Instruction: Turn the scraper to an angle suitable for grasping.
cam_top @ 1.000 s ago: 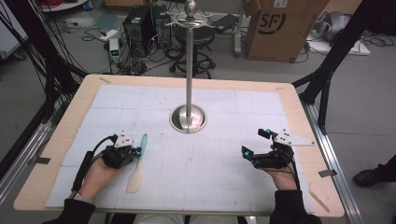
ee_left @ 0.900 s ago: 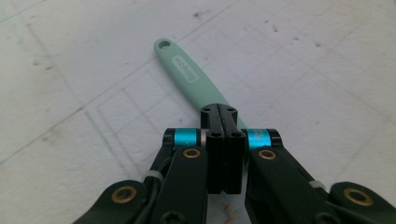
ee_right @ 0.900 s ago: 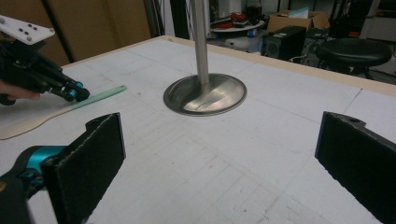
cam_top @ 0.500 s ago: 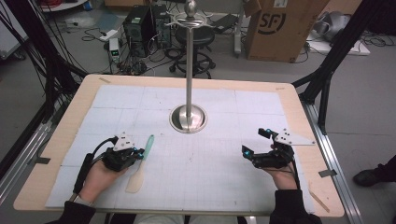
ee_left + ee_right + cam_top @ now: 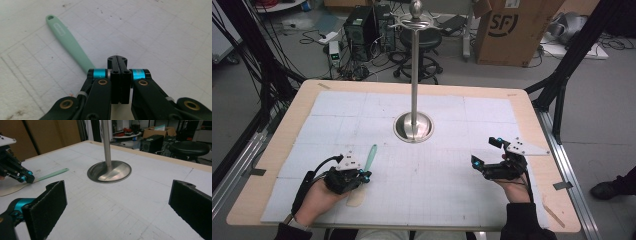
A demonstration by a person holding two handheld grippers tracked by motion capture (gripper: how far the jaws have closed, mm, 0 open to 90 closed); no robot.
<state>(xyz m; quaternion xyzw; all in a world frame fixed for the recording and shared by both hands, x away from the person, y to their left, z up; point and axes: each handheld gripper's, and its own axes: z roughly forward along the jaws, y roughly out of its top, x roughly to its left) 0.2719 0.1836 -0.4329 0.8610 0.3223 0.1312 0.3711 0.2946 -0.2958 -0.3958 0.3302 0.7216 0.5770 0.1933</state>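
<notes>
On the white gridded mat (image 5: pixel 492 195) that covers the wooden table (image 5: pixel 277 145), a mint-green spatula with a long thin plastic handle and a pale cream blade (image 5: pixel 370 159) lies flat near the person's left hand. Its long axis runs roughly away from the person, leaning slightly to the right in the high view: the handle end with a small hanging hole points toward the far side of the table, and the cream blade points back toward the person. In the left gripper view the green handle (image 5: pixel 72 47) stretches up and to the left from behind the jaws, the hole at its far tip.

The left gripper (image 5: pixel 360 176) sits over the join of handle and blade. Its jaws are pressed fully together, tip against tip, and the handle passes beside them, not between them; whether they touch the spatula I cannot tell.

The right gripper (image 5: pixel 484 154) rests on the mat well apart from the spatula, its jaws spread wide with nothing between them.

Between the two, farther back, a polished steel stand with a round dished base and a tall upright pole (image 5: pixel 414 126) stands; its dish holds nothing but the pole.
</notes>
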